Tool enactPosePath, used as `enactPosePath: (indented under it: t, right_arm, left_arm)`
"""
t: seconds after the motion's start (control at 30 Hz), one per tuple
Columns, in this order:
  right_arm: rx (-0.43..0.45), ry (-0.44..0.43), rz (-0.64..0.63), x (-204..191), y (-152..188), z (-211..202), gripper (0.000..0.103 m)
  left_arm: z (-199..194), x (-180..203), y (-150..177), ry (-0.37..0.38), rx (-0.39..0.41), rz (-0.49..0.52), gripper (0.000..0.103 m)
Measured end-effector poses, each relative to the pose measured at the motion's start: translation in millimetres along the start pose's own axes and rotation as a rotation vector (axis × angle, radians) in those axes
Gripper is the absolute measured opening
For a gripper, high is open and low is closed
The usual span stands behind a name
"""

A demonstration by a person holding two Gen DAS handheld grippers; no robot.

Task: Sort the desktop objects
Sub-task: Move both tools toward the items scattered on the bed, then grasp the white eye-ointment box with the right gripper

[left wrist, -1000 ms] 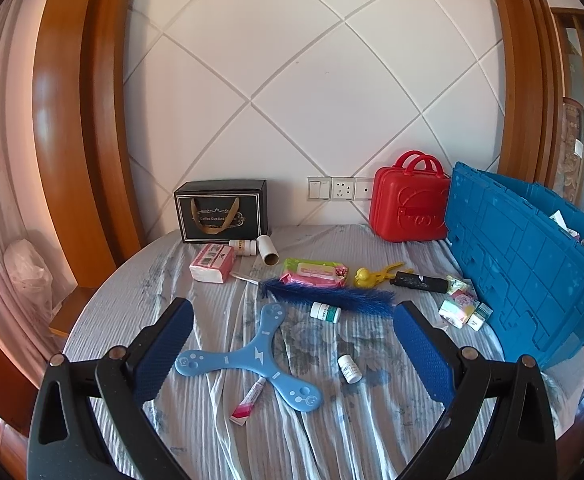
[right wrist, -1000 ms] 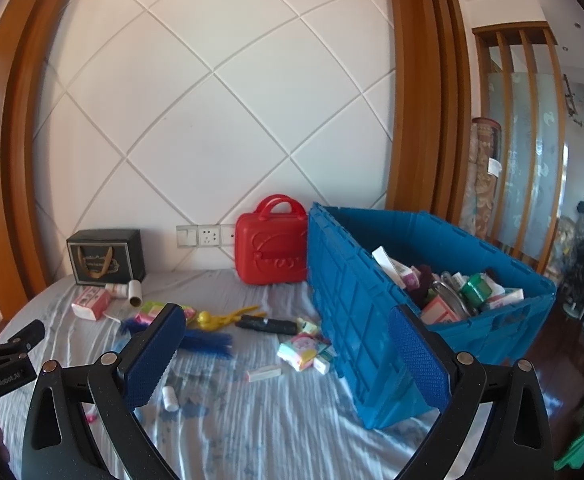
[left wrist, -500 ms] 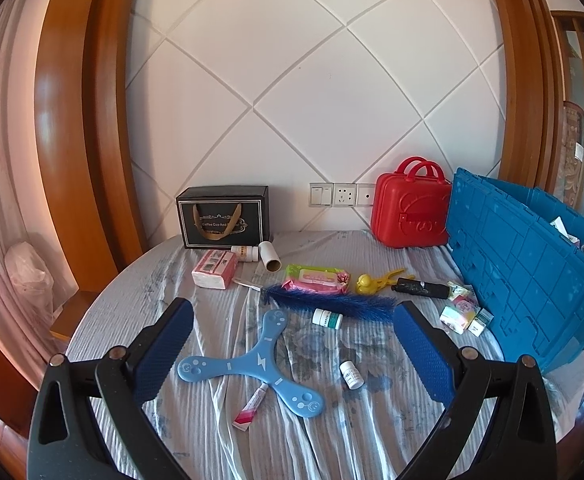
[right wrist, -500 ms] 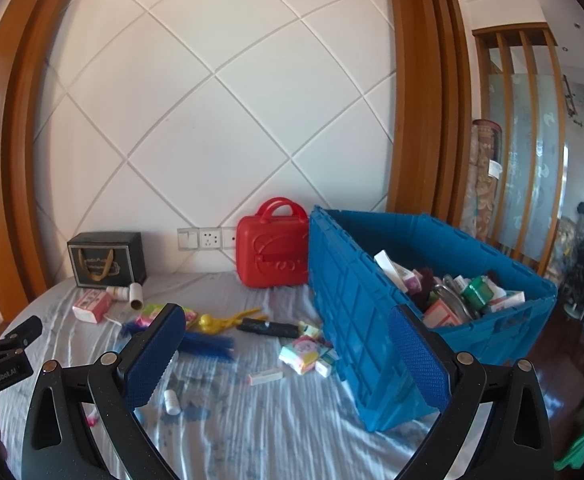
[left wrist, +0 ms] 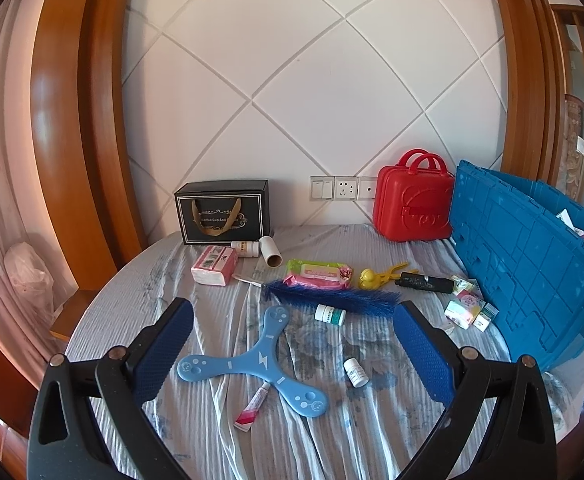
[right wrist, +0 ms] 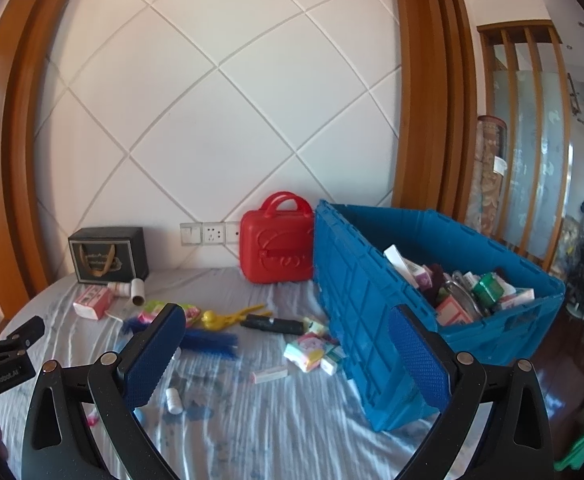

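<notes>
Loose items lie on a round table with a striped cloth [left wrist: 196, 412]. A light blue three-armed boomerang [left wrist: 258, 362] sits under my open left gripper [left wrist: 292, 354], with a small white bottle [left wrist: 355, 372], a pink tube [left wrist: 252, 402], a green-capped bottle [left wrist: 329, 314] and a blue feather brush [left wrist: 327, 298] nearby. The blue crate [right wrist: 431, 292] at the right holds several boxes and bottles. My right gripper [right wrist: 288, 356] hangs open and empty above the cloth, just left of the crate's near corner. Small boxes [right wrist: 311, 352] lie beside the crate.
A red case [left wrist: 411, 204] and a black gift box [left wrist: 222, 212] stand against the white wall. A pink tissue pack [left wrist: 214, 266], a cardboard roll [left wrist: 271, 251], a wipes pack [left wrist: 317, 274], a yellow duck clip [left wrist: 375, 278] and a black tube [left wrist: 425, 282] lie mid-table.
Both views have lifted and pulled back slightly, so the table items sit a little lower and farther off. Nothing on the table has moved and both grippers stay open.
</notes>
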State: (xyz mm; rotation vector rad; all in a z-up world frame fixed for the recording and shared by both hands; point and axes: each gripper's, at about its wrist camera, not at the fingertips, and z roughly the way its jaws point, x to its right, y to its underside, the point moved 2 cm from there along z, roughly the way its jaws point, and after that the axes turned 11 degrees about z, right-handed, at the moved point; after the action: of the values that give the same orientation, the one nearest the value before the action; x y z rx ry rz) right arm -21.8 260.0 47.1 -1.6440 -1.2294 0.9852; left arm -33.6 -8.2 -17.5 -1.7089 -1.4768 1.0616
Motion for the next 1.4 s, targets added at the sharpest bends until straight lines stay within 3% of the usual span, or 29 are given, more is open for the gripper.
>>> enactPosePath:
  t: [0.4,0.67,0.93,1.23,1.4]
  right_arm:
    - [-0.076,-0.030,-0.018,-20.5,28.1,30.7,0.103]
    - [-0.158,-0.086,-0.041,-43.9,72.4,64.1,0.103]
    - [-0.270,-0.093,-0.064,-38.1,116.1,125.9,0.103]
    - [-0.424,-0.083,-0.094,25.2,159.0,226.5,0.103]
    - [-0.499,-0.102,-0.117,34.9,174.9,285.8,0.103]
  left_arm:
    - [33.4,-16.6,23.9,-0.021,-0.051,-0.009,0.102]
    - [65.0,-34.5,62.2,-0.014,-0.101,-0.016,0.102]
    - [109.4,-35.8,87.6,-0.061,-0.171,-0.049,0.102]
    - [137.7,-8.2,107.9,-0.120,-0.199,-0.102,0.102]
    - [150.6,3.1,131.5,-0.133,-0.251,-0.103,0.102]
